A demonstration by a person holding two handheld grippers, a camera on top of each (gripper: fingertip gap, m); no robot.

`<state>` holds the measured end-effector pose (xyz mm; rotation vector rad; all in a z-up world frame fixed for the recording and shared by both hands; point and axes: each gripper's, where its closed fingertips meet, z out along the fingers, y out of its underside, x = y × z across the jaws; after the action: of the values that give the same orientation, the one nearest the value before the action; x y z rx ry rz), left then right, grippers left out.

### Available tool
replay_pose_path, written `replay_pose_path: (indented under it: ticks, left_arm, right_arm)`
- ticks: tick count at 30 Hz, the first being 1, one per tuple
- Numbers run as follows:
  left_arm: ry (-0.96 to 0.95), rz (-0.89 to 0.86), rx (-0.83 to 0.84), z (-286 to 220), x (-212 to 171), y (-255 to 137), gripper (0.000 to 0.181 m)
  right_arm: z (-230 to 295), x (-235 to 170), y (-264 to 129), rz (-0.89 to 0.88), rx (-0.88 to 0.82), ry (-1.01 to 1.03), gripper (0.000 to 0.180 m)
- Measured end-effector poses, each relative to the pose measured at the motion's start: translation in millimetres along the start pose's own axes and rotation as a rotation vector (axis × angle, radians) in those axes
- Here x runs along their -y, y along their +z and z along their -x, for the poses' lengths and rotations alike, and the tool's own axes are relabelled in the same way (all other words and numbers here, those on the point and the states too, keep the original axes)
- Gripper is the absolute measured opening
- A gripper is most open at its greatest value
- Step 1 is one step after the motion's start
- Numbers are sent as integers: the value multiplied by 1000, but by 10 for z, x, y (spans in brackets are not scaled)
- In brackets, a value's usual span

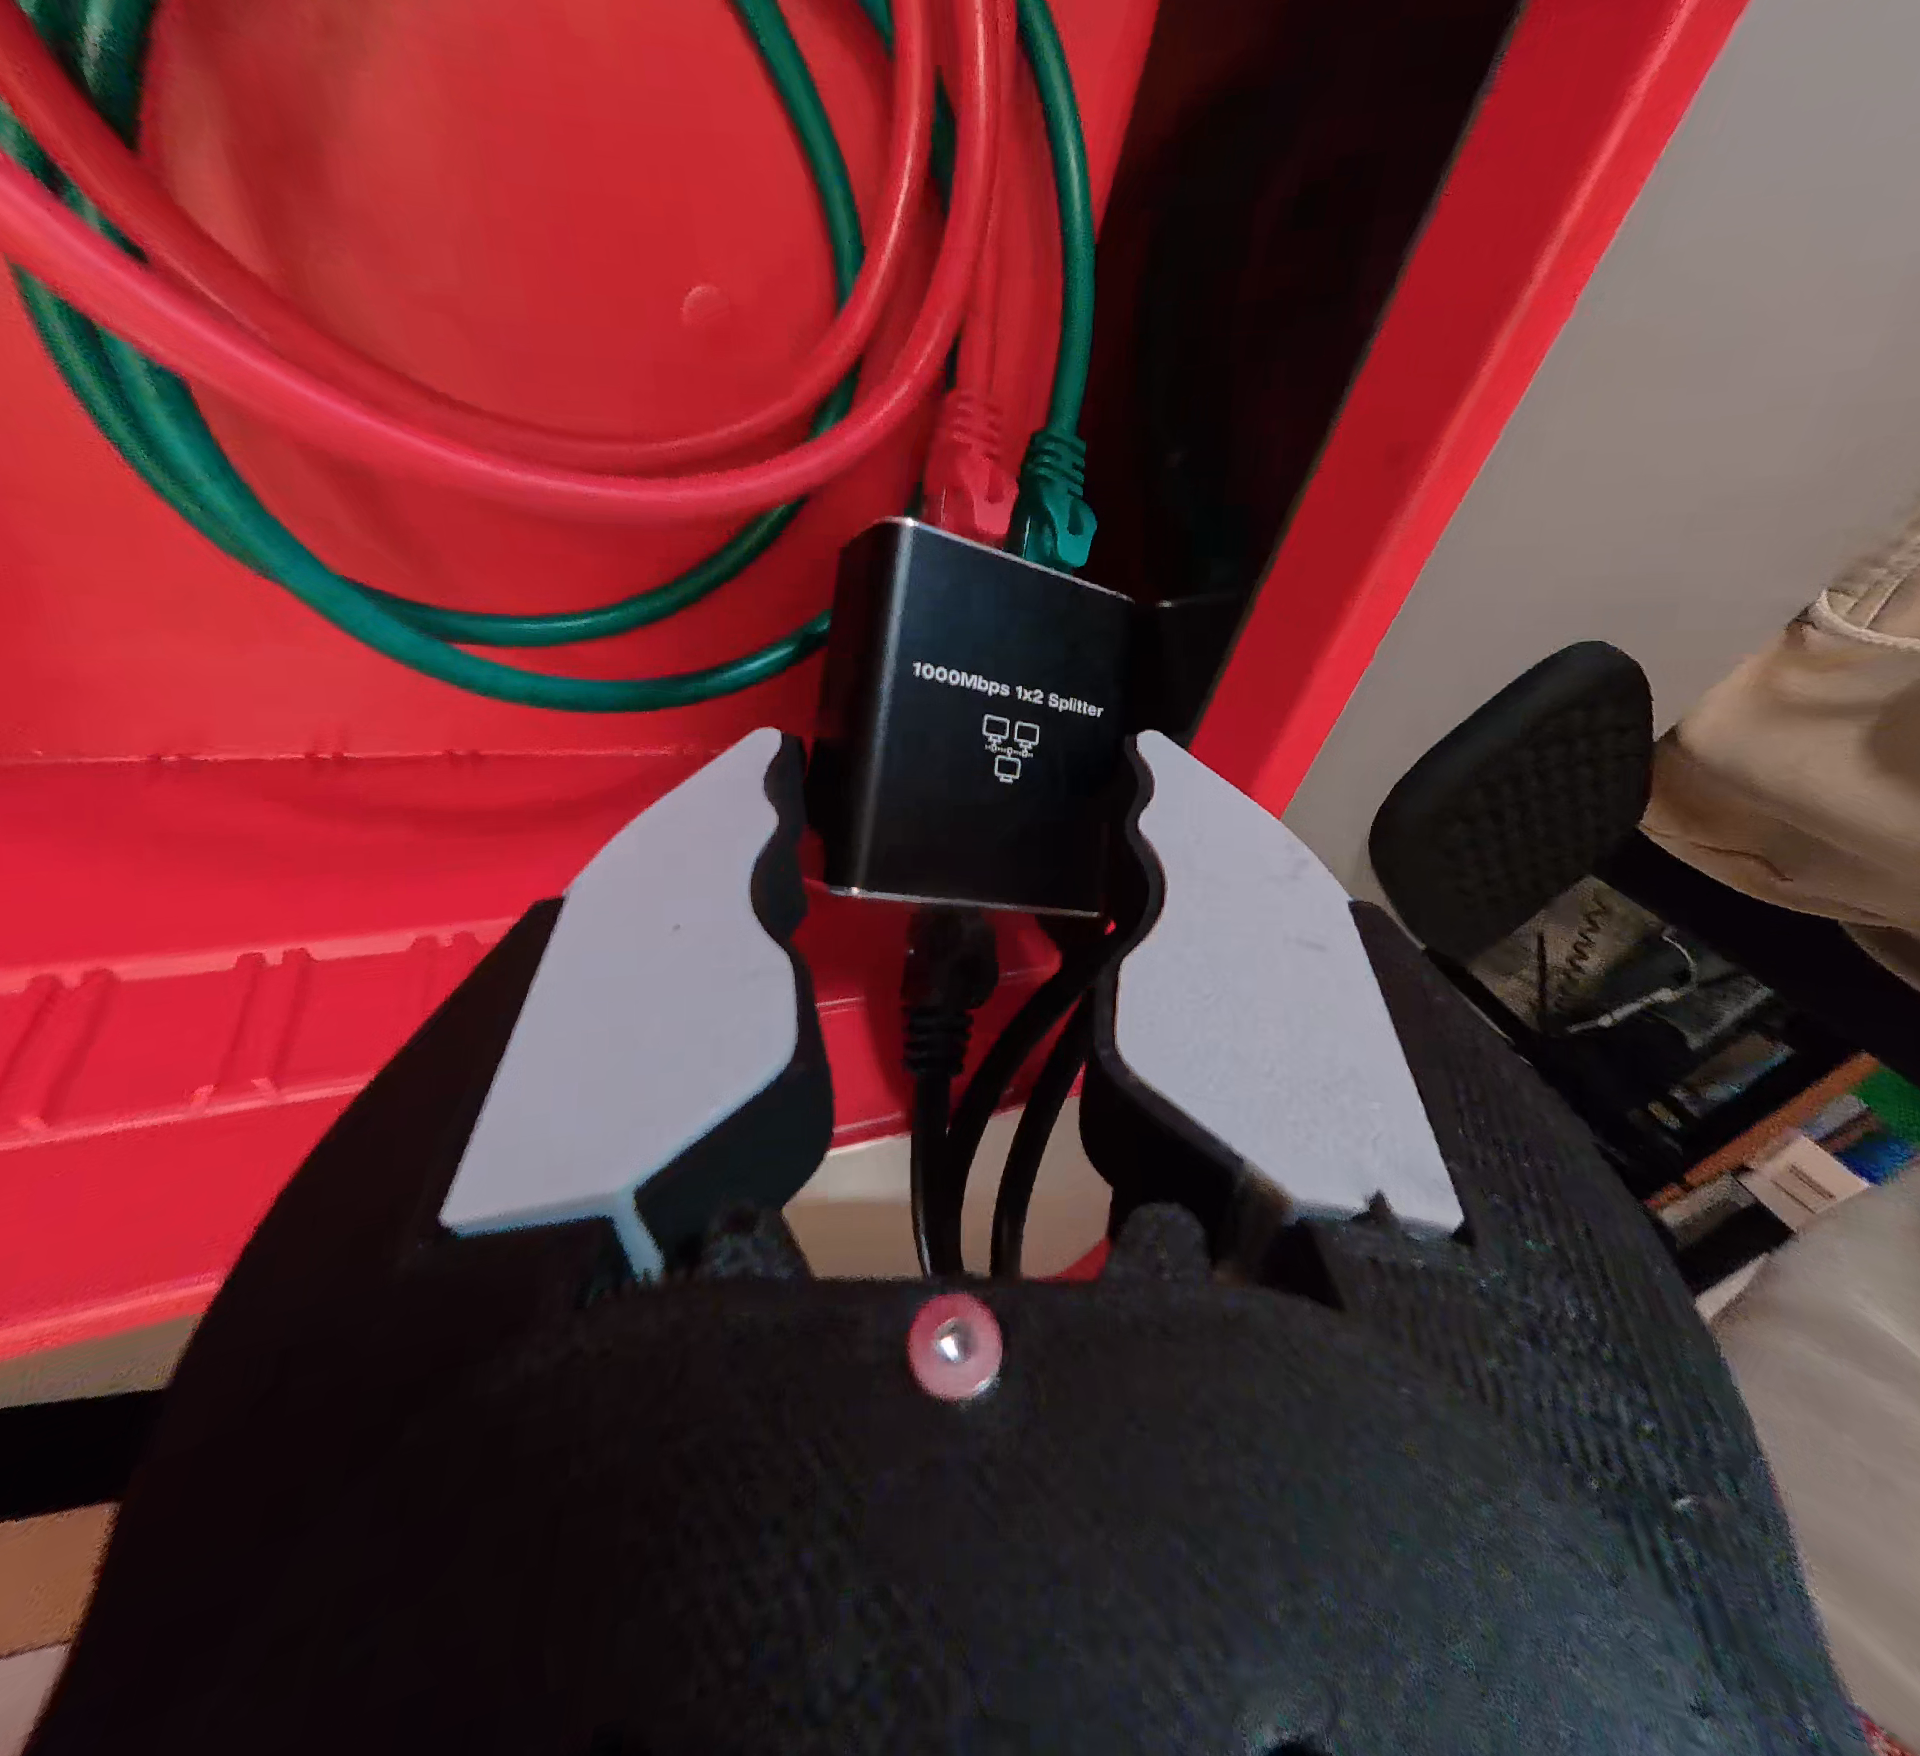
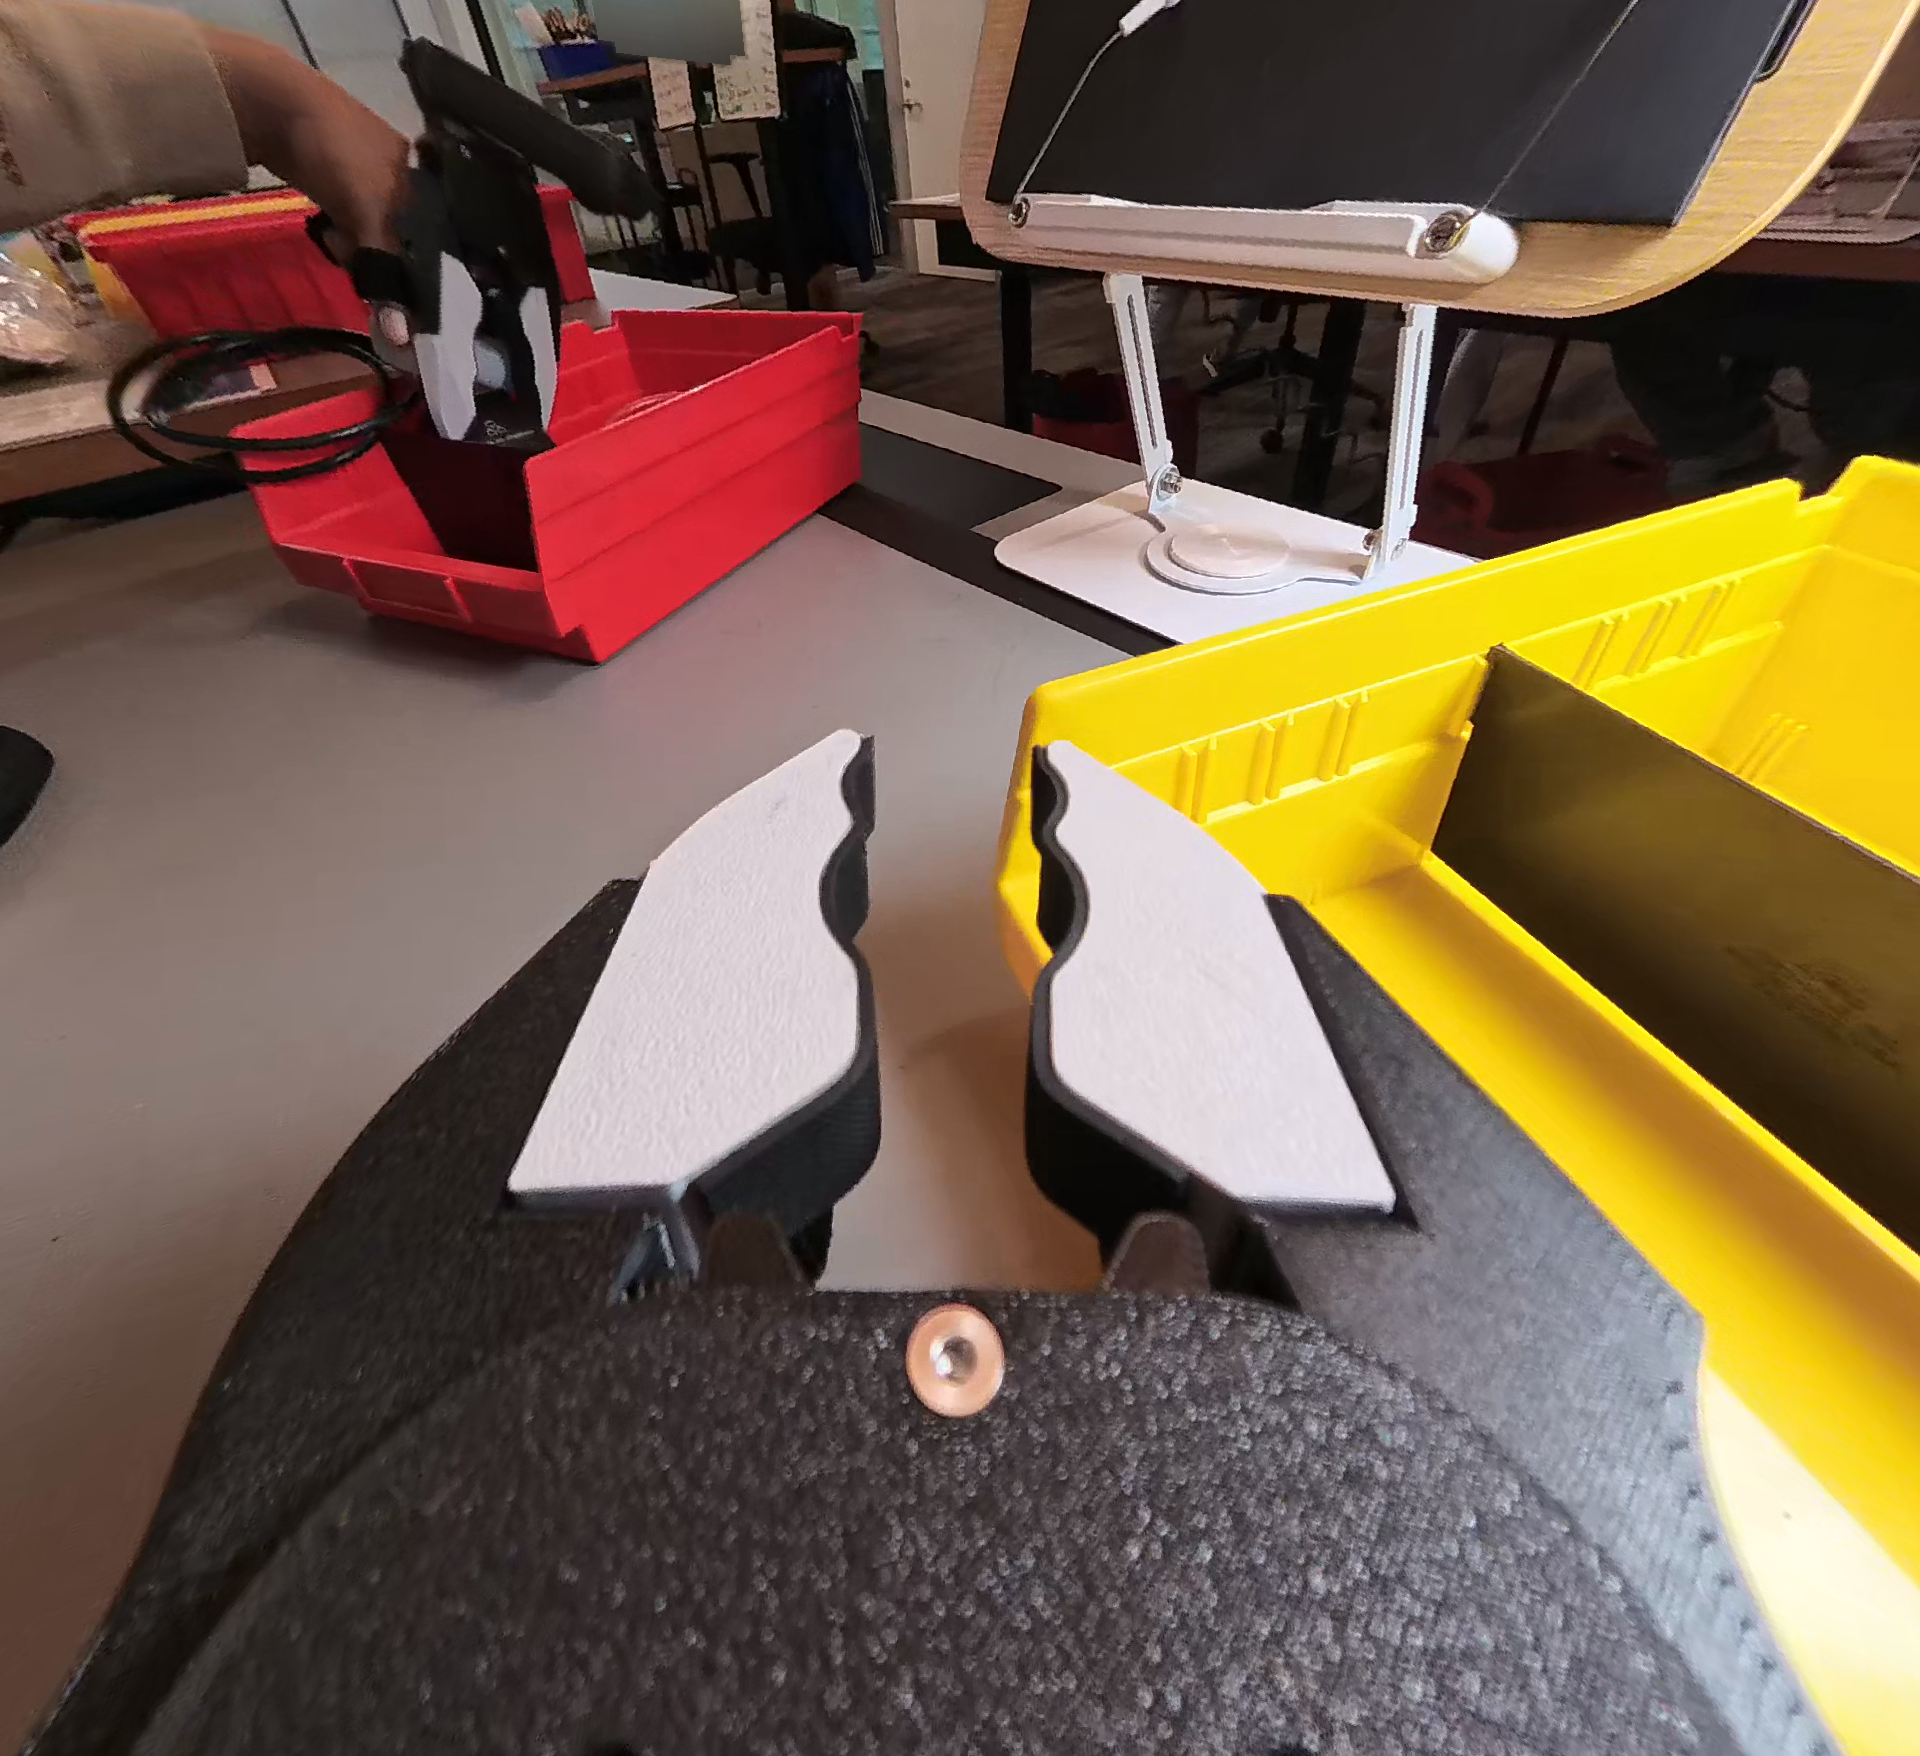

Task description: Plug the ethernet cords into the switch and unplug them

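Left tool (image 1: 966,807) clamps the switch (image 1: 982,719) sides, red cord (image 1: 971,470) and green cord (image 1: 1055,501) plugged in, pointing away.

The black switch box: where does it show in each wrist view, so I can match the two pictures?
Left wrist view: the black switch box sits at centre, clamped by the left gripper, with a red cord and a green cord plugged into its far end.
Right wrist view: upper left, small and far off, held over the red bin.
Shared landmark: the red bin.

Black textured claw (image 2: 951,776), pale grey fingers (image 2: 727,968), copper-coloured screw (image 2: 954,1363)
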<state>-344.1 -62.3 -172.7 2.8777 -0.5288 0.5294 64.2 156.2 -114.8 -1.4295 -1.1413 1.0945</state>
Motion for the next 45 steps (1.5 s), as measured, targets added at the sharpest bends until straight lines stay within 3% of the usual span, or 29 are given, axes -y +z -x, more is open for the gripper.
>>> replay_pose_path:
  ticks: [9, 10, 19, 23, 27, 31, 35, 40, 43, 45]
  left_arm:
    - [106, -491, 119, -202, 111, -776, 55]
    - [129, -567, 136, -250, 114, -911, 29]
    - [181, -936, 241, -545, -137, -1428, 27]
    - [250, -1189, 292, -922, -98, -1758, 27]
    - [337, -1514, 189, -1540, 10, -2096, 27]
    - [420, -1848, -46, -2188, 196, -2322, 27]
    - [495, -2010, -281, -2725, 532, -2233, 26]
    - [512, -1951, -348, -3135, 1174, -1620, 26]
    - [518, -1908, -340, -3238, 1442, -1333, 26]
    - [498, -1879, -315, -3201, 1535, -1236, 26]
  right_arm:
    - [-68, 122, -95, -46, -21, 11, 28]
    - [-64, 147, -105, -54, -22, 9, 28]
    - [152, 317, -87, -76, 3, -52, 27]
    - [365, 482, -30, -106, 42, -82, 27]
    - [854, 741, 146, -122, 147, -144, 26]
    - [1531, 1074, 367, -158, 321, -142, 29]
    - [1965, 1521, 449, -234, 392, -103, 37]
    - [1937, 1636, 506, -241, 388, 59, 48]
    - [1795, 1501, 516, -230, 423, 161, 29]
    - [1713, 1410, 511, -188, 452, 210, 27]
